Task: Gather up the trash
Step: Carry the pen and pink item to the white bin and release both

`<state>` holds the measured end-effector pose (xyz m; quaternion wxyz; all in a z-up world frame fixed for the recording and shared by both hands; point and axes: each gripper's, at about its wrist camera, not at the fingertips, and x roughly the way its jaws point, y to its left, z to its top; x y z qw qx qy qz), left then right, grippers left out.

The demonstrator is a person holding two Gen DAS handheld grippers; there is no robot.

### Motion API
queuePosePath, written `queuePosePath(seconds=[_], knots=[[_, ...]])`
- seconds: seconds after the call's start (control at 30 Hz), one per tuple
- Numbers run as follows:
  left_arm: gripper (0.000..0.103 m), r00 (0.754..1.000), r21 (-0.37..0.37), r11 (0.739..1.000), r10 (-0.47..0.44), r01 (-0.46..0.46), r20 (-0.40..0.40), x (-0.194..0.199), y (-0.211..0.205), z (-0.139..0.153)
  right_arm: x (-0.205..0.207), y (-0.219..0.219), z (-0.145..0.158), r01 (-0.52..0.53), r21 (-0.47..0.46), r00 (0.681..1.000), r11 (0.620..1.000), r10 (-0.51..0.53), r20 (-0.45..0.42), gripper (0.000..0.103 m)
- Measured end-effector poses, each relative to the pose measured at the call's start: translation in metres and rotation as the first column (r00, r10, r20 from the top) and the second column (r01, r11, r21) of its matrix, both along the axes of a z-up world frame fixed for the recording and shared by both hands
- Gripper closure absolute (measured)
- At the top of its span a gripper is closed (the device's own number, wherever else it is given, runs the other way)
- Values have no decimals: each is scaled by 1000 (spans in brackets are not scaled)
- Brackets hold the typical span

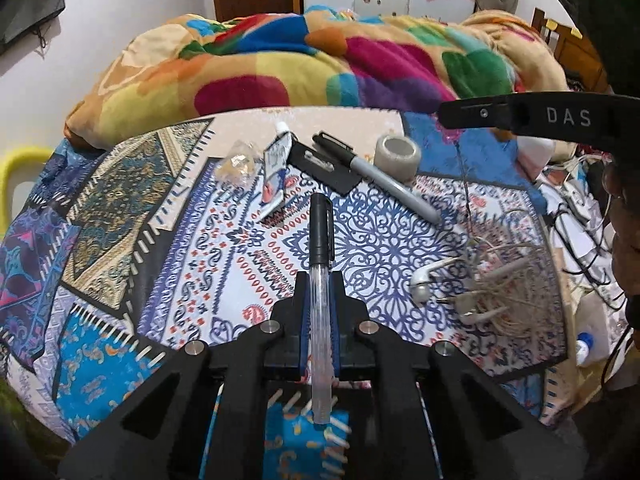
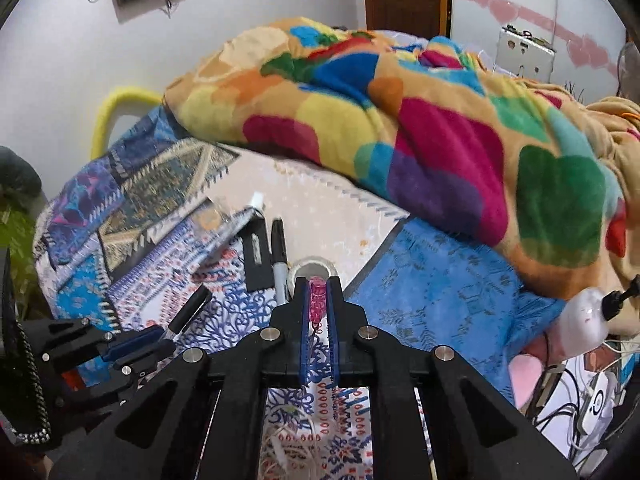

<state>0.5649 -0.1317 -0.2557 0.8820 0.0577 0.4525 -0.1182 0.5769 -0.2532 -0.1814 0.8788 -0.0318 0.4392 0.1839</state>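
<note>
On the left wrist view, my left gripper (image 1: 320,292) has its fingers pinched narrow on a clear pen (image 1: 321,312) with a black cap; the capped end sticks out ahead of the fingertips and the clear barrel runs back between the pads toward the camera. Ahead of the fingers on the patterned bedsheet (image 1: 120,216) lie the other bits: a squeezed tube (image 1: 276,172) just ahead and to the left, a crumpled clear wrapper (image 1: 239,164) further left, a black card (image 1: 326,166) and a grey marker (image 1: 386,180) ahead and to the right, and a tape roll (image 1: 398,156) beyond the marker. To the right of the fingers sits a tangle of white earphones (image 1: 476,288) (cords knotted together, hard to separate by eye). Above that, the right gripper's (image 1: 532,116) black body juts in from the right edge. A colourful blanket (image 1: 304,56) is heaped behind everything.

On the right wrist view, my right gripper (image 2: 319,286) is closed tight on a small pink item (image 2: 318,300), translucent, with a thin thread hanging below it; I cannot tell what it is. The tape roll (image 2: 308,266) sits directly past the fingertips, partly hidden by them. The marker (image 2: 279,258) and card (image 2: 256,256) lie ahead-left, the tube (image 2: 234,228) beyond them. The left gripper (image 2: 150,340) shows low on the left, the pen (image 2: 188,310) in its fingers.
</note>
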Motion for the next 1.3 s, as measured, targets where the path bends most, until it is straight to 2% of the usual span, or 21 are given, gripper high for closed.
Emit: queuePosePath(seconds=[0.2,0.37,0.63,0.93,1.3], knots=[[95,999,-20,999,30,-30,32,-16,16,28,-8,-6,27,27,22,999,999,-27,44,95],[95,996,-15,999,48,-47,72,-31,26,54,-24,1,63,25,18,993,1000,-27,119,95],[95,987,-33,996,86,-82,136,-65,47,98,-52,24,107,-22,23,983,1000,17,181,95],[95,970,-60,984,174,-166,172,-124,95,129,-98,67,121,-108,39,977,993,99,190,95],[95,932,-83,943,331,-322,150,-204,180,124,-157,147,115,-245,45,959,968,236,156,95]])
